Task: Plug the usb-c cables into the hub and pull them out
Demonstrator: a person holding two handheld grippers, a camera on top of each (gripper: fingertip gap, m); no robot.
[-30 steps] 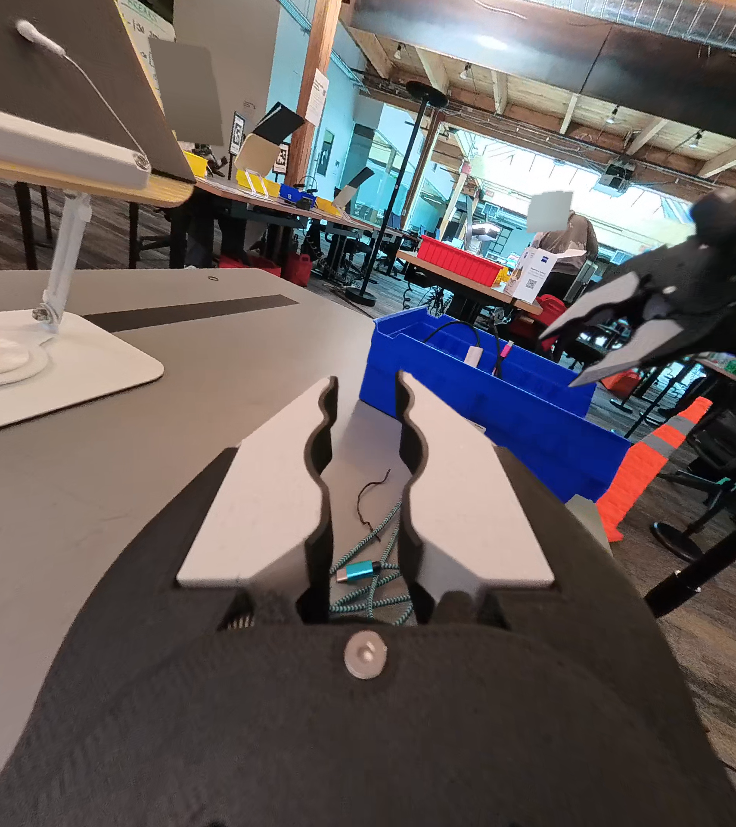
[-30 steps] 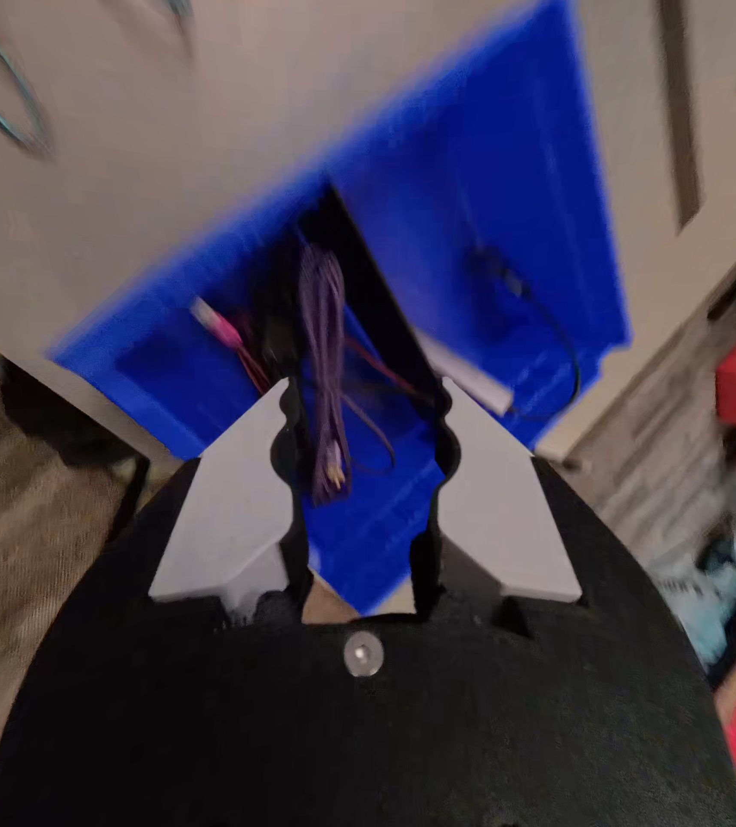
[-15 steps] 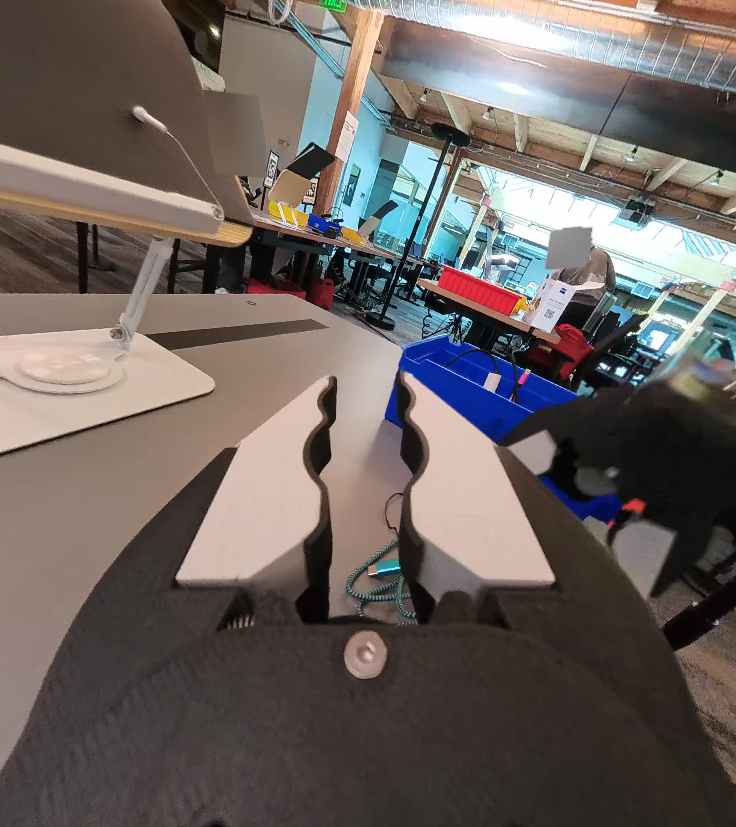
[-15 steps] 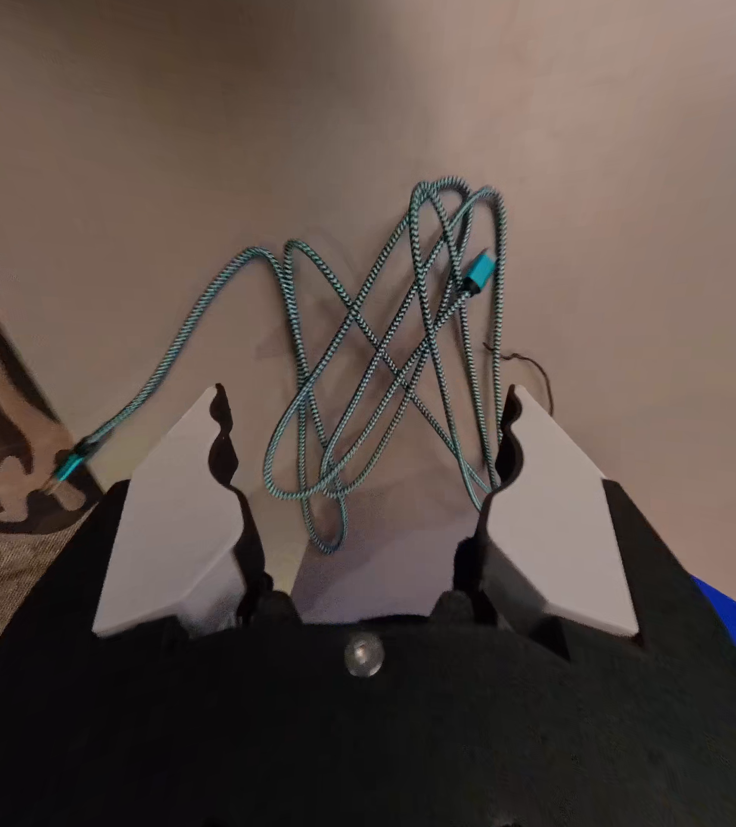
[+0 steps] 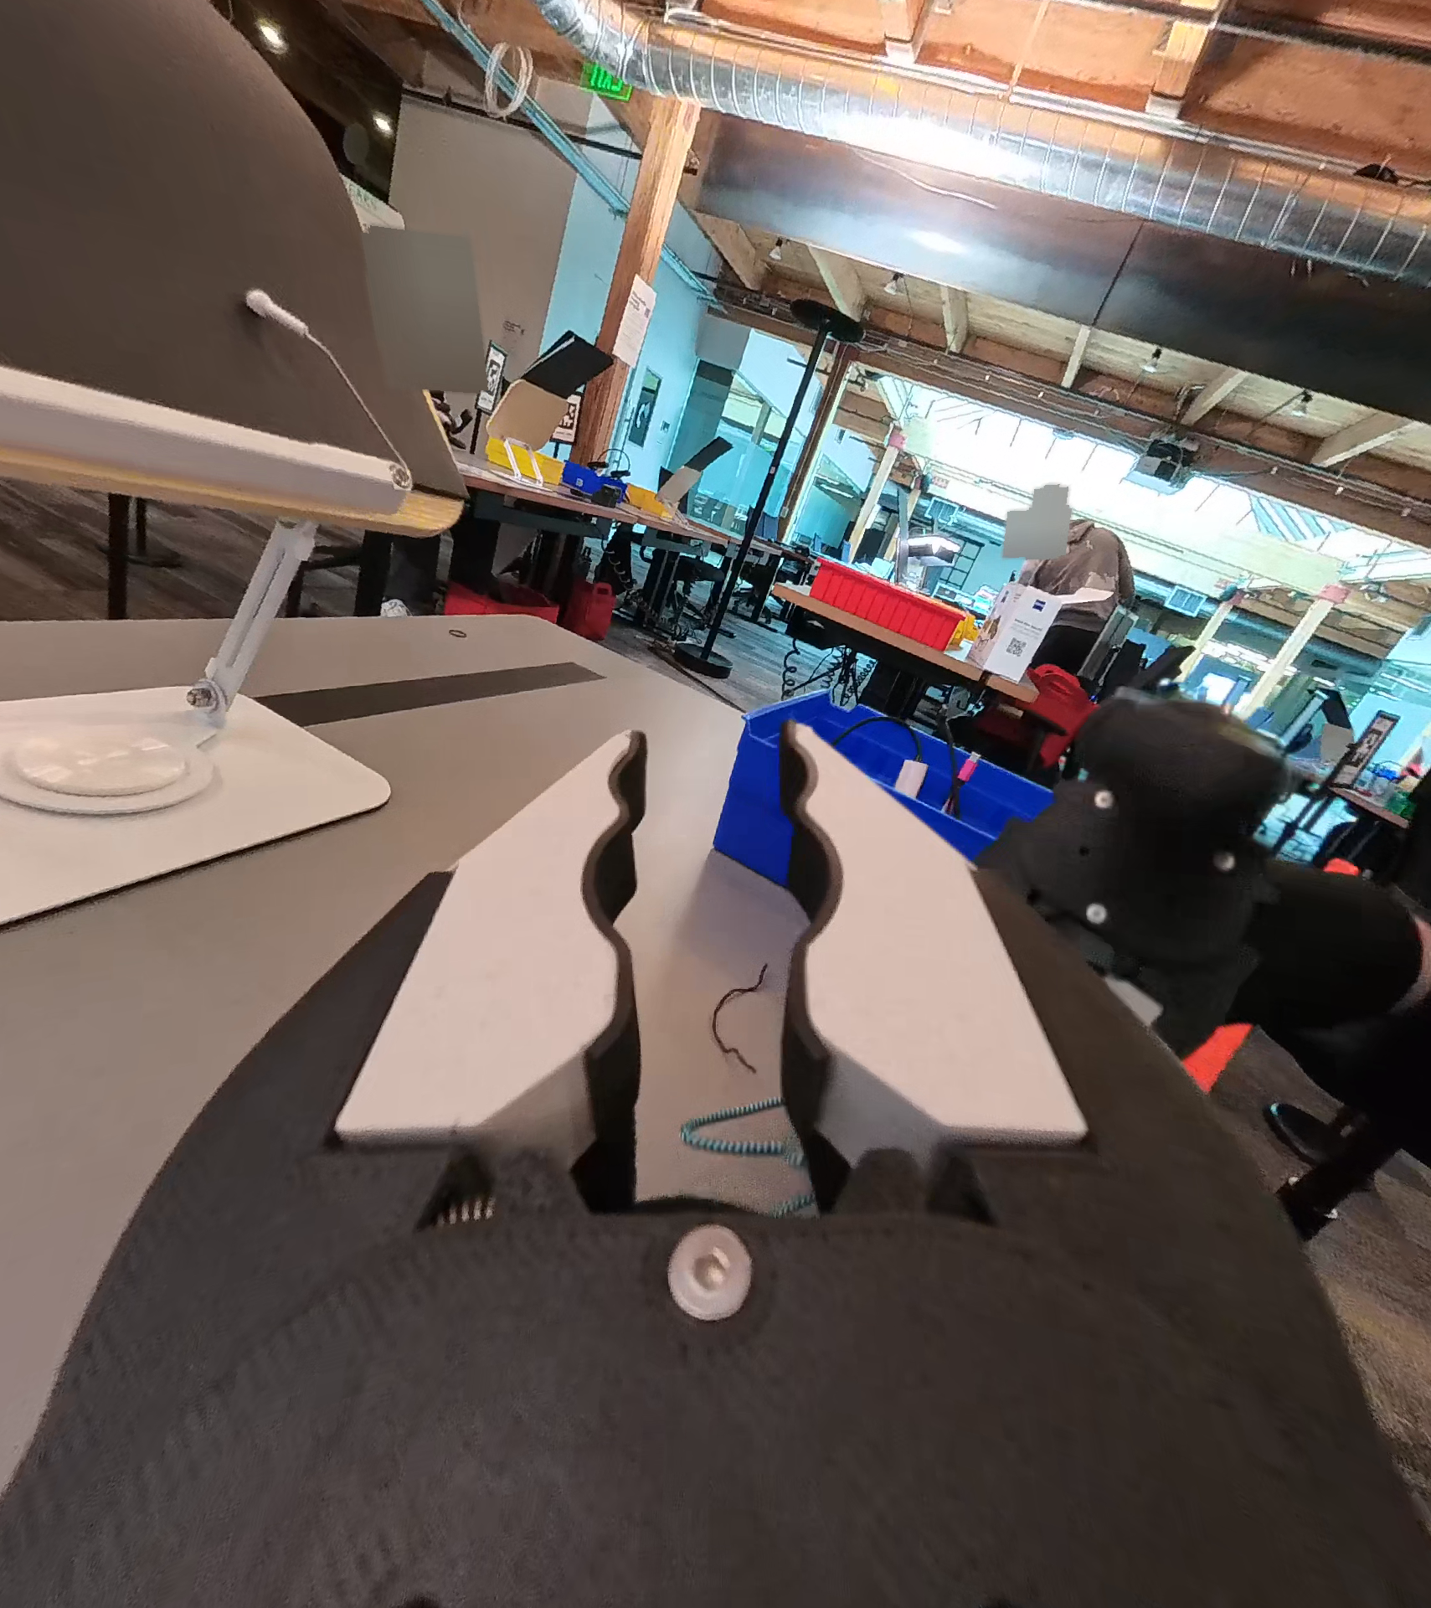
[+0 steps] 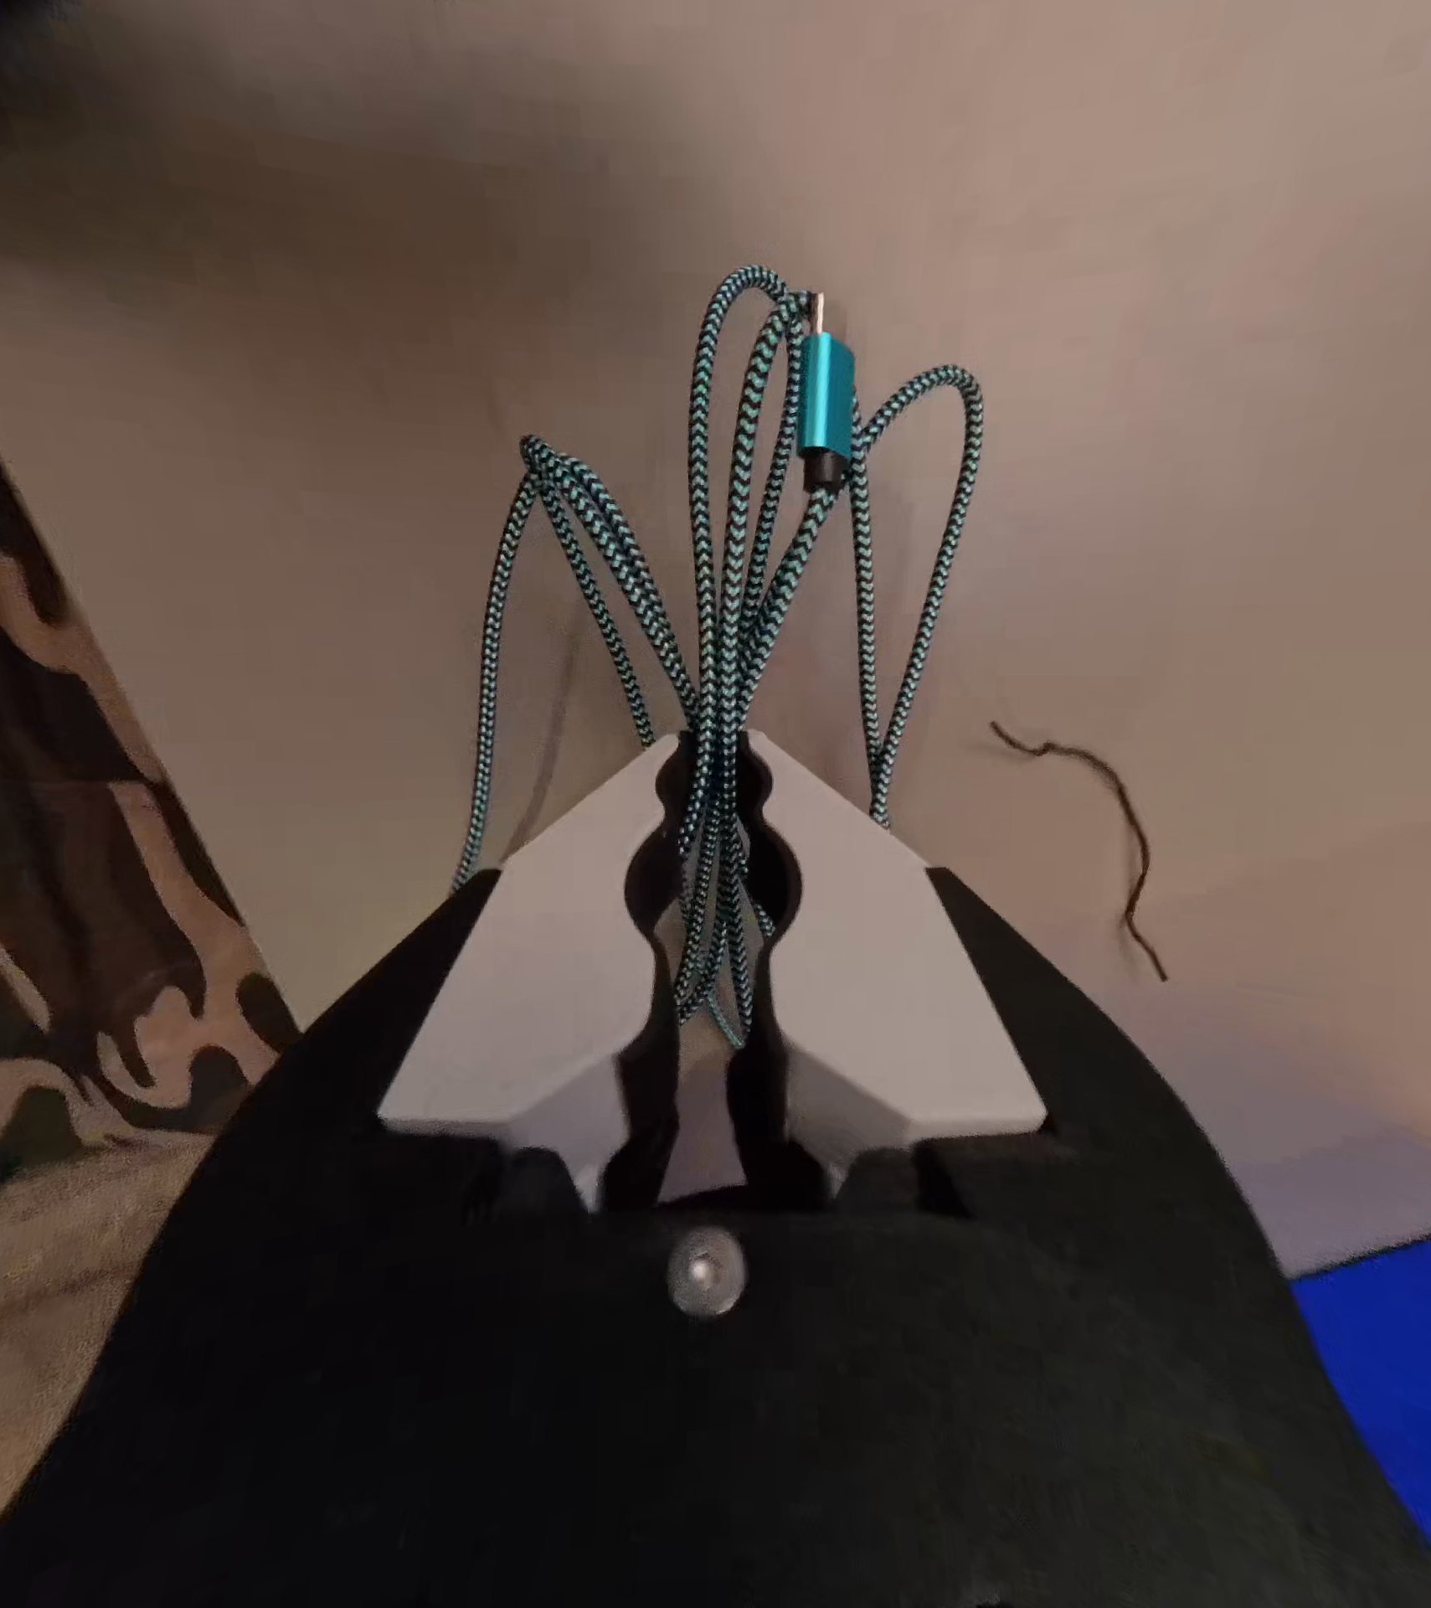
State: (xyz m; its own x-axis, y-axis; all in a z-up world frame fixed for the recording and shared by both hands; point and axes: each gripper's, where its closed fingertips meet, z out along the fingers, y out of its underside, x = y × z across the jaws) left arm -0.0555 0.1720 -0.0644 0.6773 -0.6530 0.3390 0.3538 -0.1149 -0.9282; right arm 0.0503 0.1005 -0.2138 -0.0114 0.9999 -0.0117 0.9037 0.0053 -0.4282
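several cable strands, pinched between right jaws

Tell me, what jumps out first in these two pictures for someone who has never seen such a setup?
In the right wrist view, the right gripper has its two pale fingers pinched shut on a bunch of teal braided cable over the table, its shiny teal plug at the far end. In the left wrist view, the left gripper is open and empty, aimed toward a blue bin at the table's far edge.
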